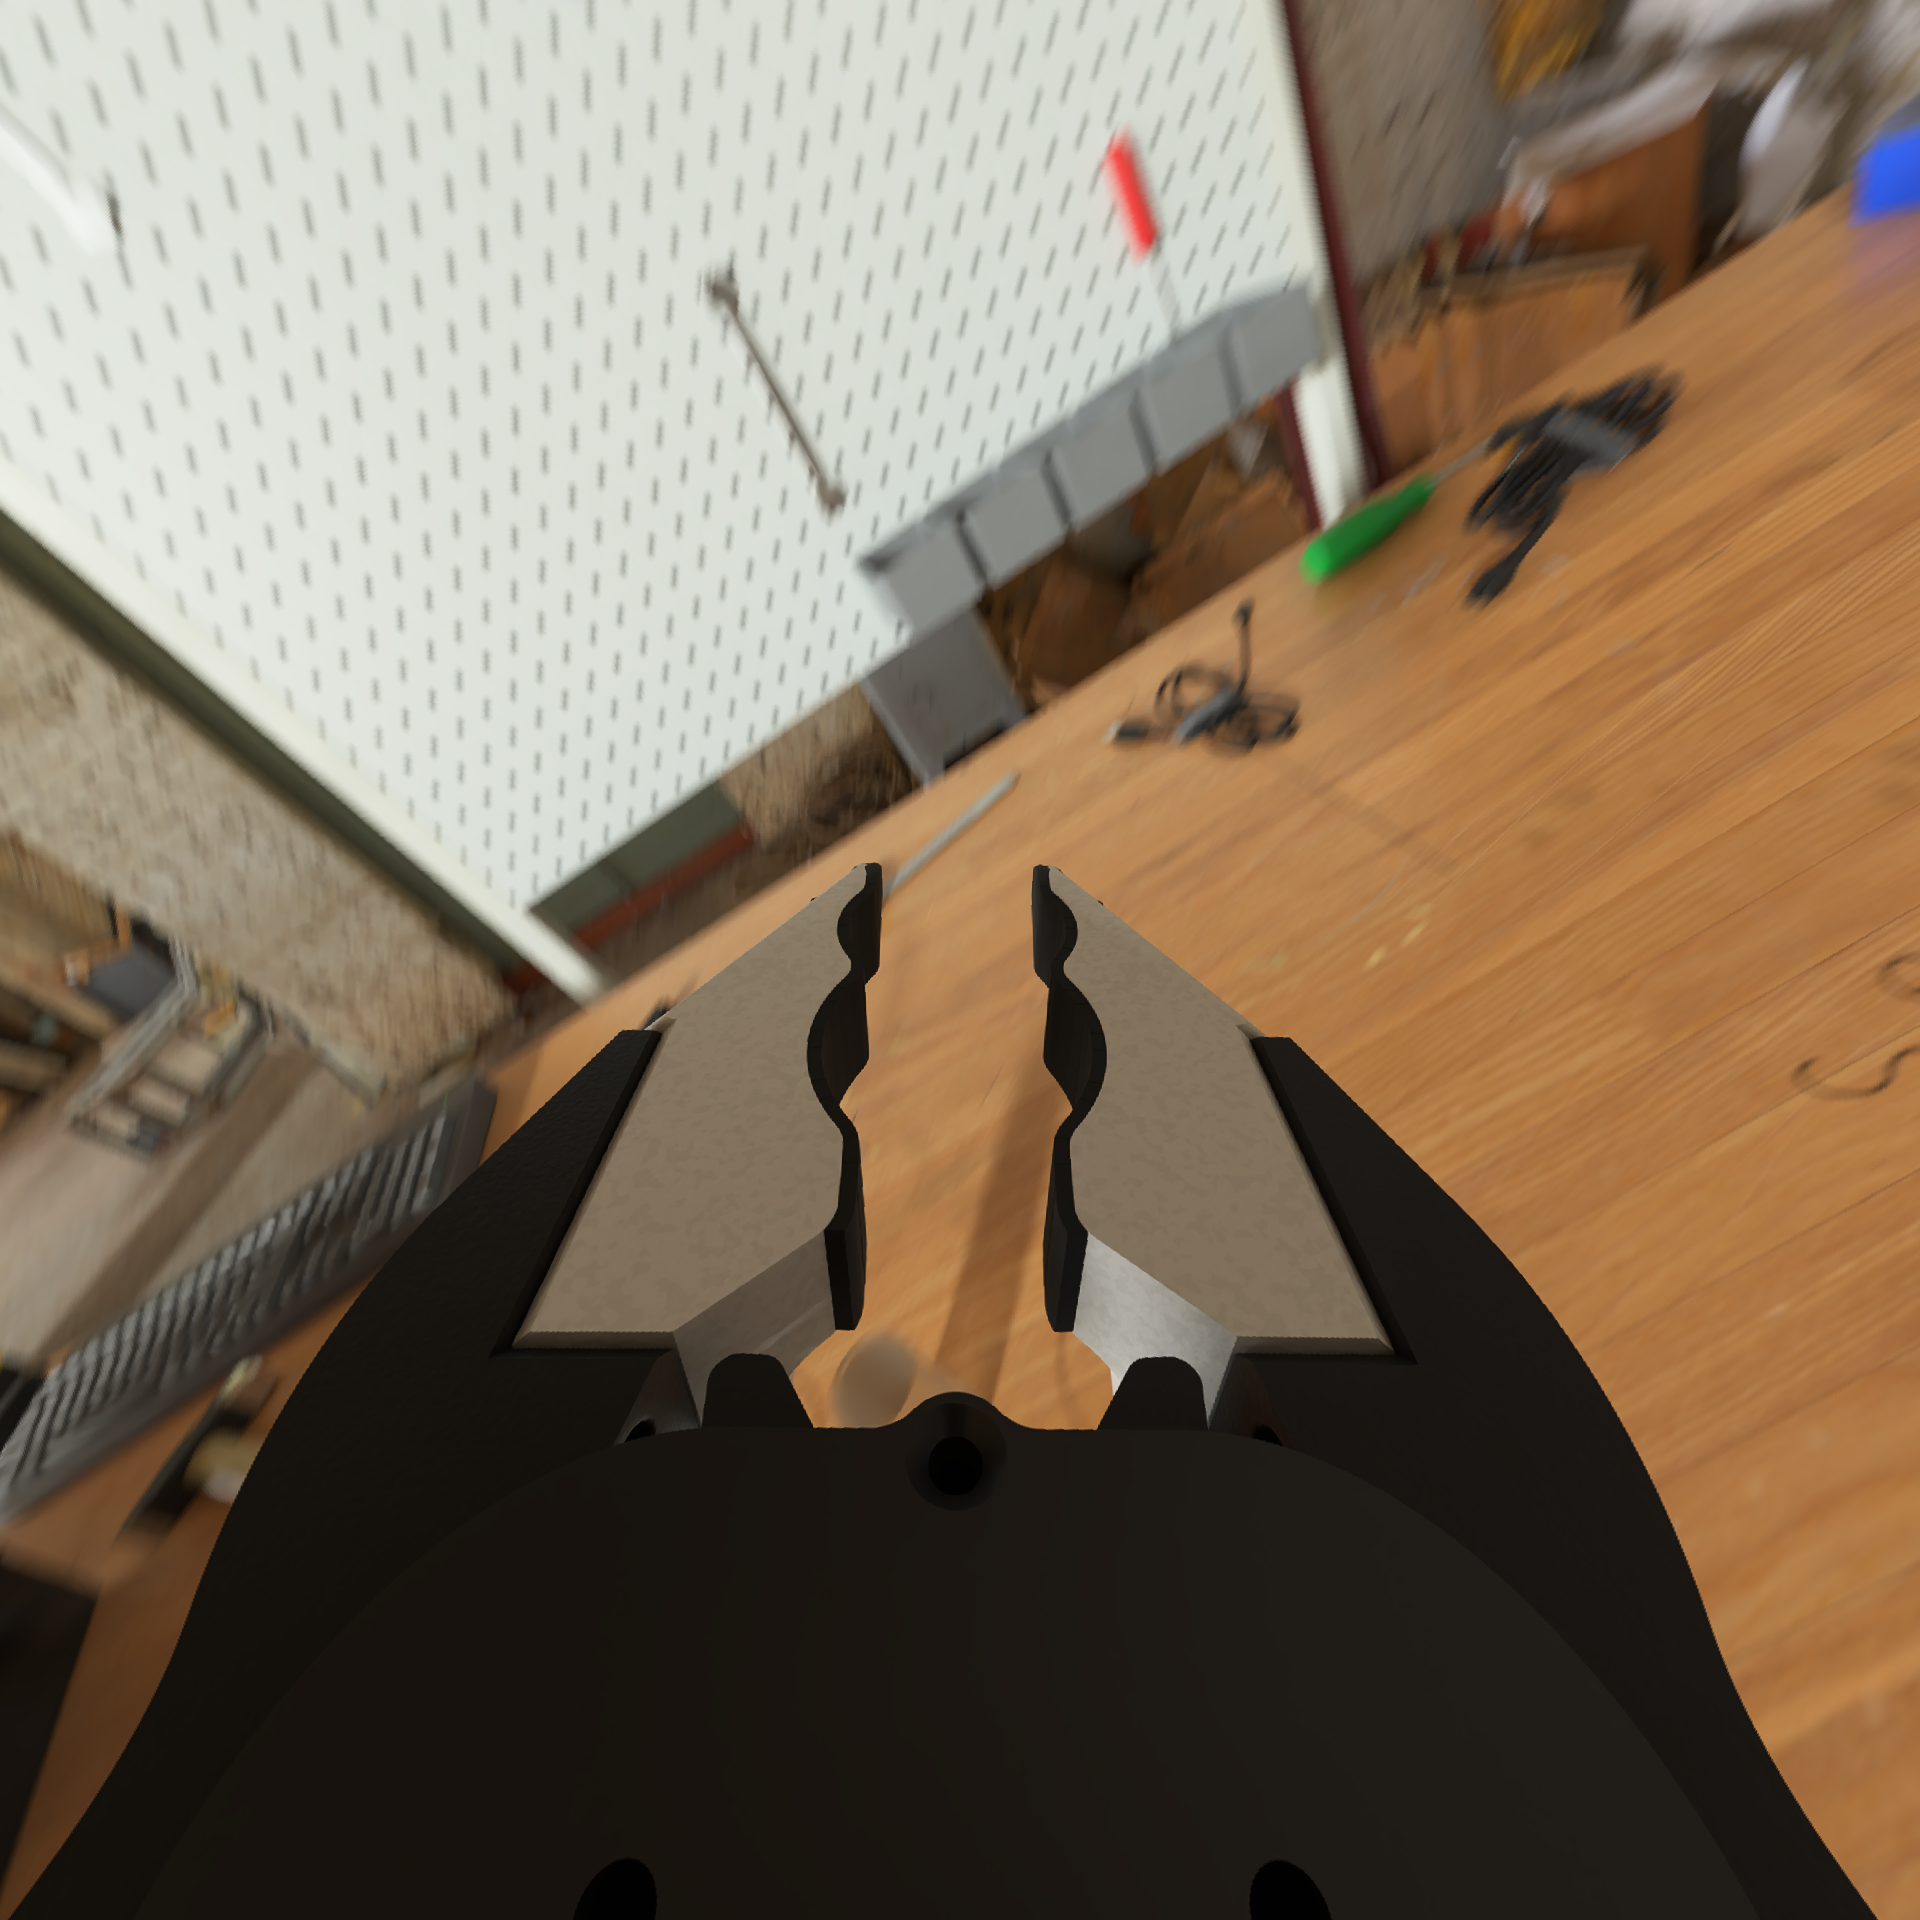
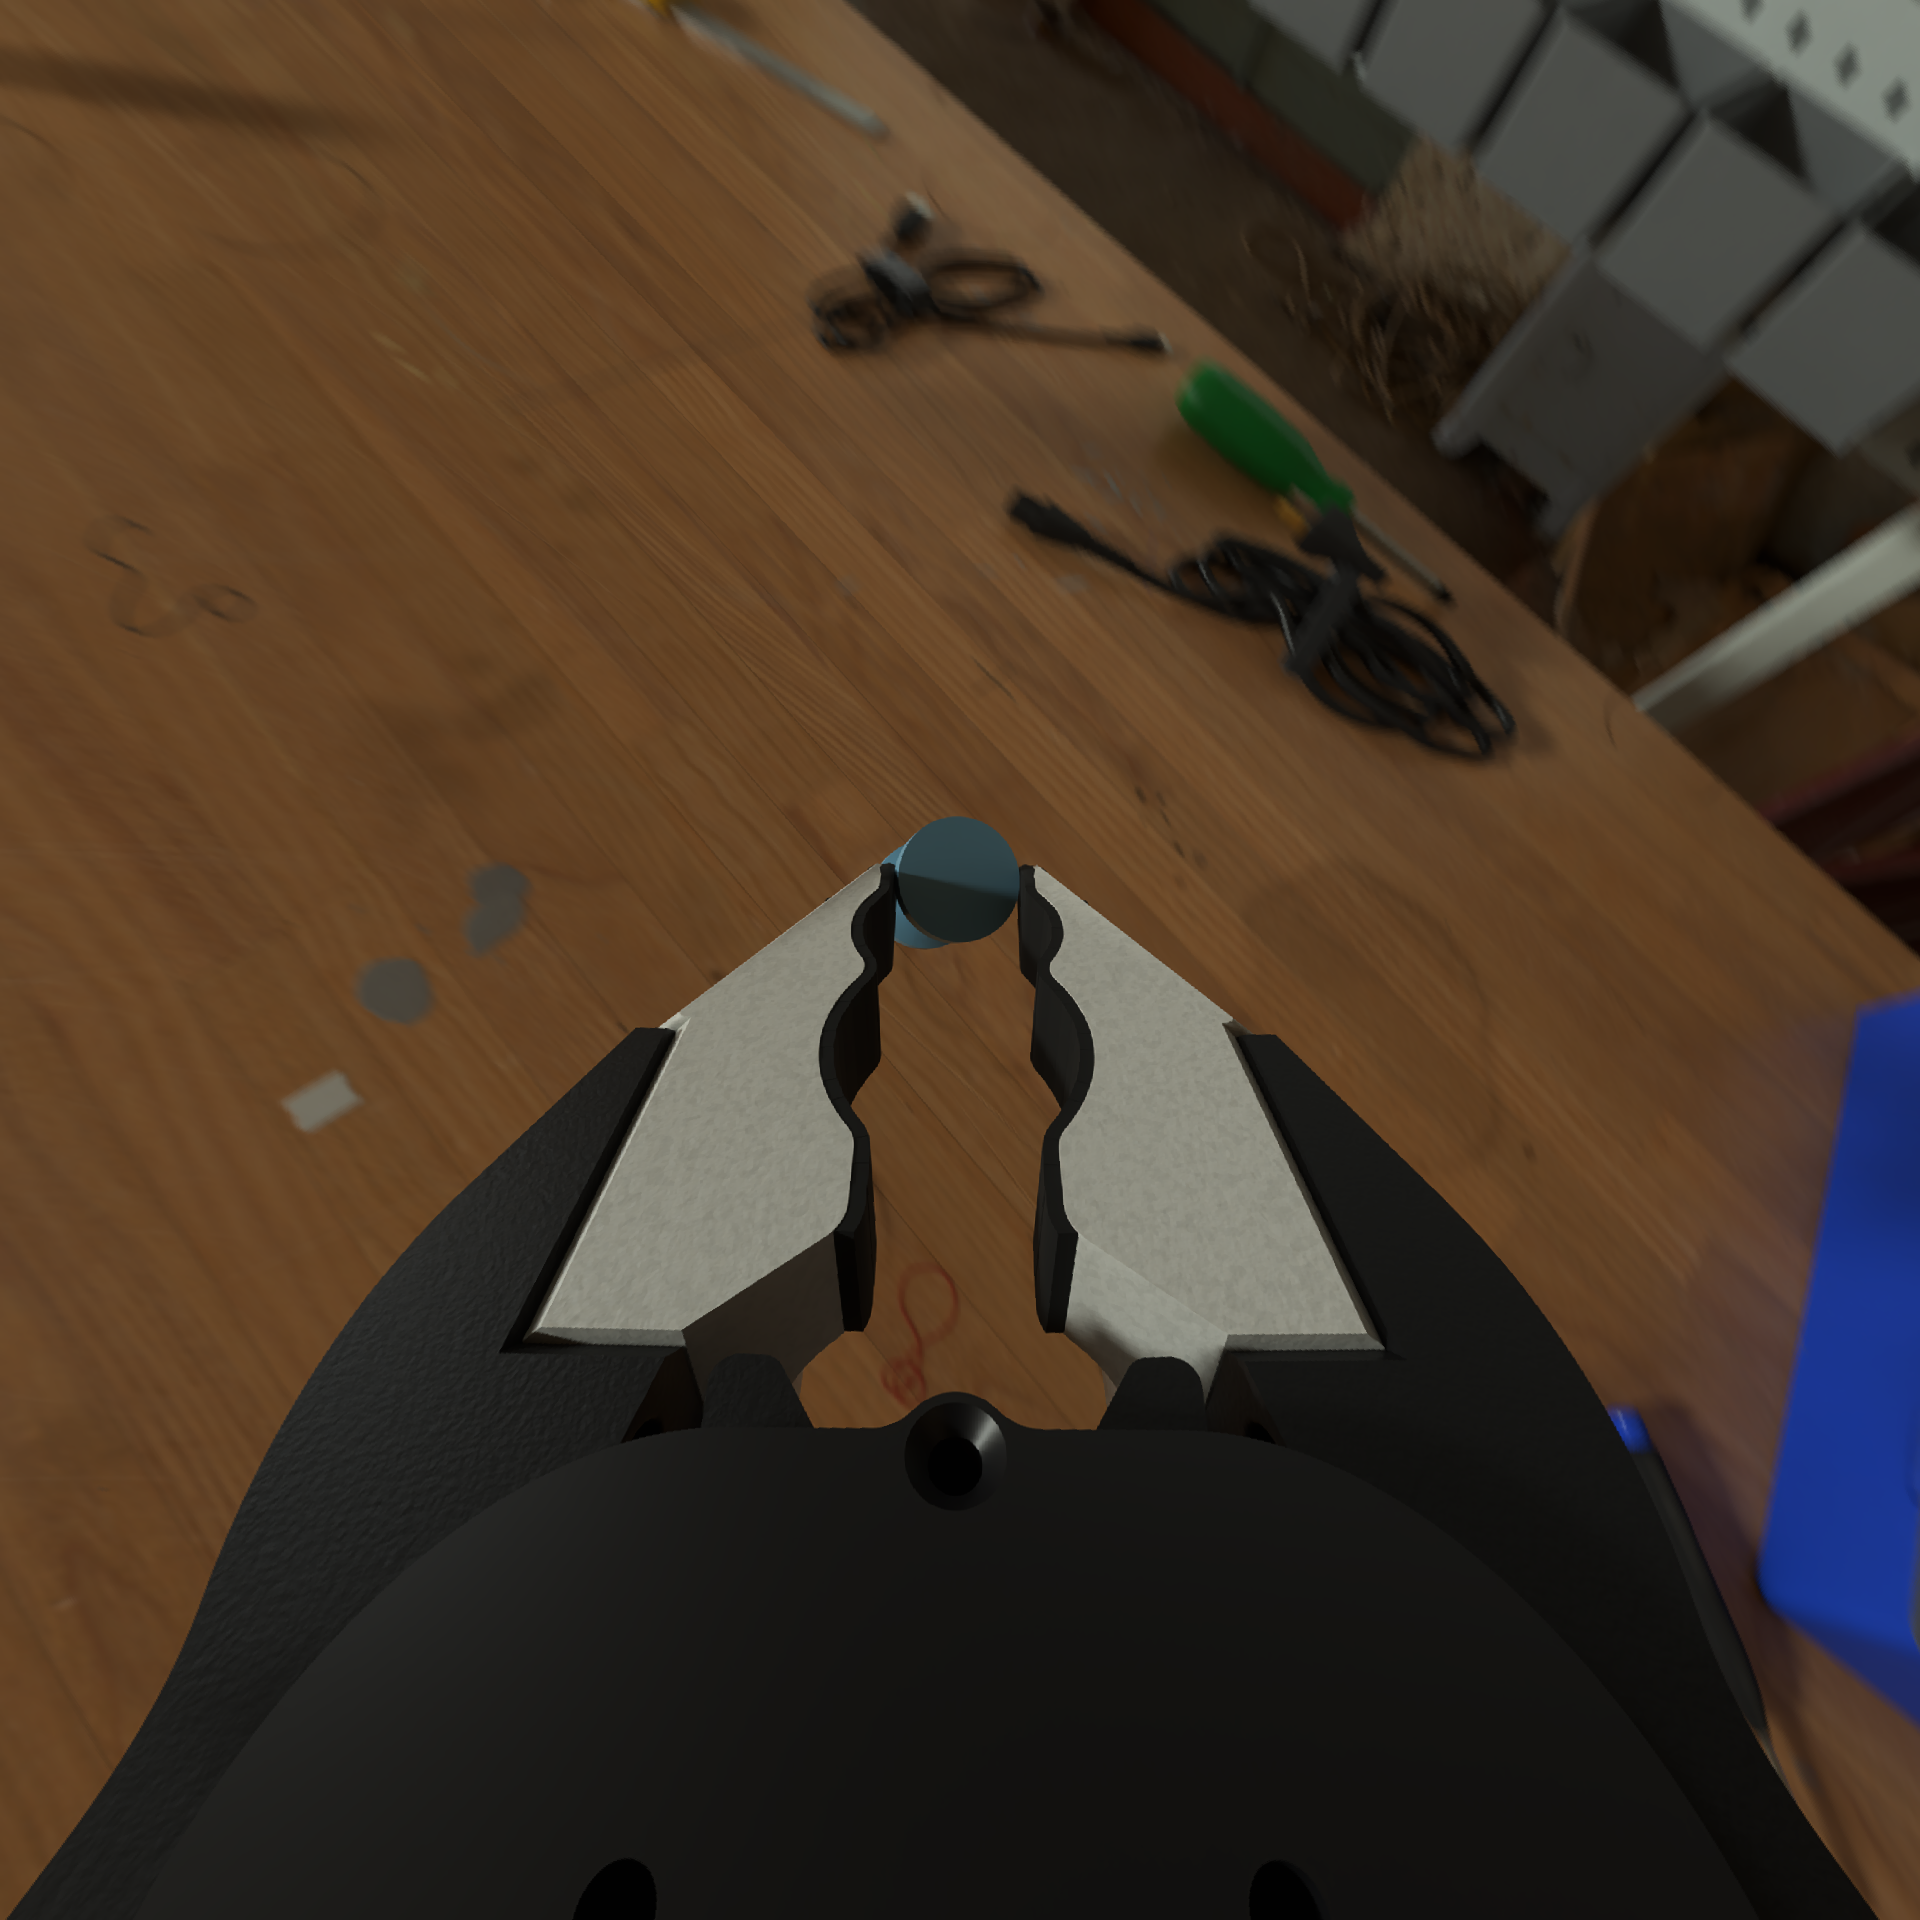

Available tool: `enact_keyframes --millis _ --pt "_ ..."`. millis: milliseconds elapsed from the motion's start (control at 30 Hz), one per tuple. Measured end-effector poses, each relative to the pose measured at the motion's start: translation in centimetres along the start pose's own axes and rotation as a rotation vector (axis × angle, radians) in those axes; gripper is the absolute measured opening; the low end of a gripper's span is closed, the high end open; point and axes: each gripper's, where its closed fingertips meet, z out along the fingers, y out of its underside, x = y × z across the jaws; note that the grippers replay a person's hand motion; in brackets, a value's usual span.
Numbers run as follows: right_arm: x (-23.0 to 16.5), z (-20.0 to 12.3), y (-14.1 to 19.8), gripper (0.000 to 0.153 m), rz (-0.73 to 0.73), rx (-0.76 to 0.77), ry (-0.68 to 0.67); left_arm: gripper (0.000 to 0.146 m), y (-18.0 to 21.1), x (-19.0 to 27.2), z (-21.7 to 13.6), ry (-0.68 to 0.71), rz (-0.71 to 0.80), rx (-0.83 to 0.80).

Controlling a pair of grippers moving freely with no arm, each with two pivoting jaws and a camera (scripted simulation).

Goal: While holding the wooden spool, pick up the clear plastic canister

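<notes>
My left gripper (image 1: 956,883) is open and empty, tilted above the wooden workbench (image 1: 1455,1039). A blurred tan rounded thing (image 1: 875,1380), perhaps the wooden spool, shows low in the gap near the palm; I cannot tell if it touches the gripper. In the right wrist view, my right gripper (image 2: 956,885) is shut at the fingertips on a small blue round object (image 2: 958,875), seen end-on as a dark blue disc with a paler blue part behind it. It hangs above the bench (image 2: 520,520). No clearly transparent canister body shows in either view.
A white pegboard (image 1: 520,364) with grey bins (image 1: 1091,457) stands behind the bench. A green-handled screwdriver (image 2: 1257,436) and two black cable bundles (image 2: 1361,644) (image 2: 925,291) lie near the far edge. A blue box (image 2: 1860,1351) sits at right. A keyboard (image 1: 239,1288) lies at left.
</notes>
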Motion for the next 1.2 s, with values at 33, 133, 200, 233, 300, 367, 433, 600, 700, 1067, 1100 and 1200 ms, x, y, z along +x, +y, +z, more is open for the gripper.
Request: enact_keyframes --millis 33,133,200,233,300,367,433,600,700,1067,1100,1200 --pt "-0.9 -0.1 -1.2 0.023 -0.016 0.038 -0.031 0.029 1.4 -1.7 0.0 -0.005 -0.020 -0.076" --pt "-4.2 0.3 -4.8 0.023 -0.084 0.123 -0.122 0.037 7.1 -4.1 0.4 0.113 -0.128 -0.356" --pt "-6.5 1.0 -6.8 0.023 -0.128 0.163 -0.187 0.050 10.6 -4.0 0.5 0.223 -0.184 -0.538" --pt "-7.7 1.5 -7.6 0.023 -0.148 0.177 -0.225 0.055 12.1 -3.7 0.5 0.273 -0.204 -0.608" --pt "-9.9 2.4 -8.9 0.023 -0.184 0.197 -0.293 0.061 14.5 -3.4 0.5 0.311 -0.194 -0.720" --pt "-11.9 3.5 -9.6 0.023 -0.220 0.207 -0.345 0.062 16.8 -3.3 0.4 0.317 -0.115 -0.837" --pt "-13.5 4.6 -10.0 0.023 -0.249 0.206 -0.385 0.061 18.4 -2.6 0.2 0.371 -0.088 -0.933" --pt "-17.3 7.3 -10.6 0.023 -0.237 0.253 -0.501 0.062 20.6 -1.6 0.7 0.424 -0.047 -1.019" --pt "-19.0 9.0 -10.9 0.023 -0.204 0.328 -0.527 0.062 21.3 -1.1 1.1 0.437 -0.059 -1.036" --pt "-17.7 12.1 -10.0 0.023 -0.075 0.440 -0.415 0.044 22.5 -1.2 1.7 0.410 -0.017 -1.060" --pt "-17.6 12.2 -9.9 0.023 -0.065 0.438 -0.420 0.041 22.5 -1.2 1.7 0.408 -0.008 -1.061" --pt "-17.5 12.5 -9.6 0.023 -0.043 0.430 -0.429 0.039 22.6 -1.3 1.5 0.417 -0.003 -1.063"
